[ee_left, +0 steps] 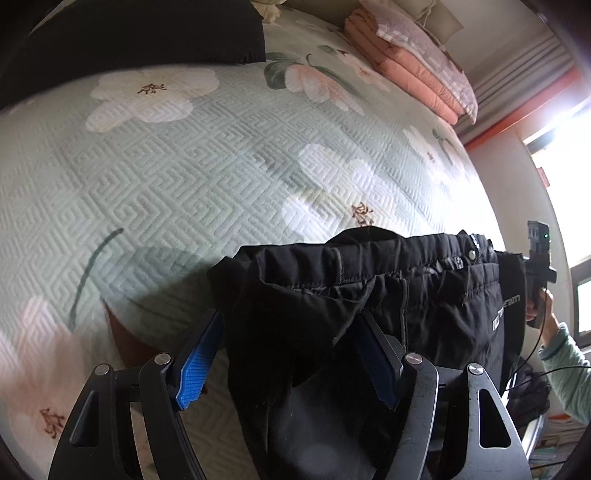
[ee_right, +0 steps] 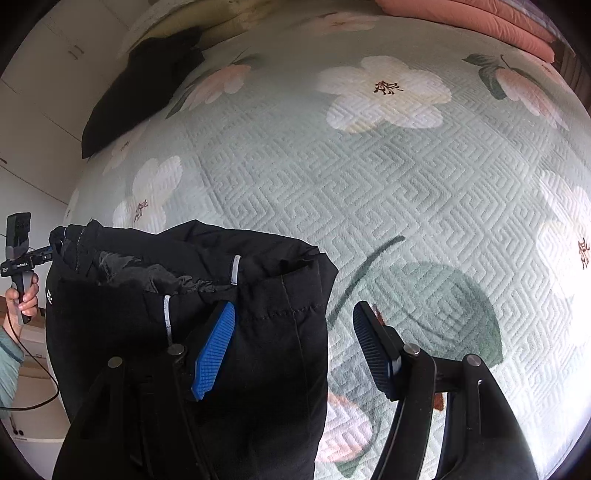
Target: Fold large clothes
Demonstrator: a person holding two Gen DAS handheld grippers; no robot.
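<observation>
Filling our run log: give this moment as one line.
black trousers held up at bed | left hand-held gripper open, cloth on one finger | right hand-held gripper open, same

The bedspread [ee_left: 184, 177] lies bare ahead; a black cushion [ee_left: 147, 33] and folded quilts [ee_left: 410, 62] block the far edge.

Black padded trousers [ee_left: 369, 314] with elasticated waistband, held up above floral bedspread.
Waistband uppermost and gaping open, stretched sideways, metal snap button near one end; legs hanging down, pale lettering printed on one side, thin white loops at the waist [ee_right: 184, 295].
</observation>
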